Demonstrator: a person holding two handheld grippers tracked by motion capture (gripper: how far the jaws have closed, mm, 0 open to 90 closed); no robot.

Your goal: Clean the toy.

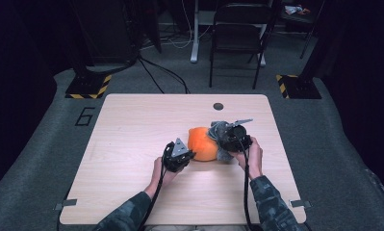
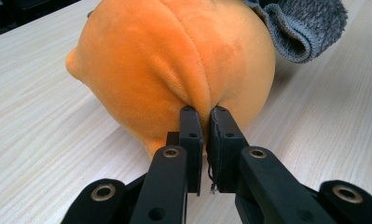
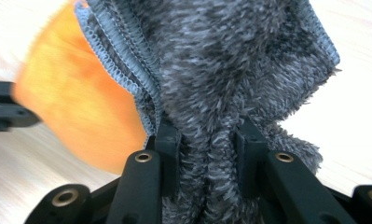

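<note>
An orange plush toy (image 1: 201,144) lies on the wooden table (image 1: 132,130), right of centre. A grey fuzzy cloth (image 1: 219,131) is draped against its right side. My left gripper (image 1: 185,156) sits at the toy's near left side. In the left gripper view its jaws (image 2: 205,114) are shut together, pinching a fold of the orange plush toy (image 2: 165,60) at a seam. My right gripper (image 1: 233,138) is at the toy's right. In the right gripper view it (image 3: 207,135) is shut on a bunched fold of the grey cloth (image 3: 230,60), with the orange toy (image 3: 81,102) behind on the left.
A round cable hole (image 1: 218,106) sits near the table's far edge. Beyond the table stand a folding chair (image 1: 240,33), floor cables and two stand bases with yellow-black tape (image 1: 87,86). The person's forearms in camouflage sleeves (image 1: 271,202) cross the near edge.
</note>
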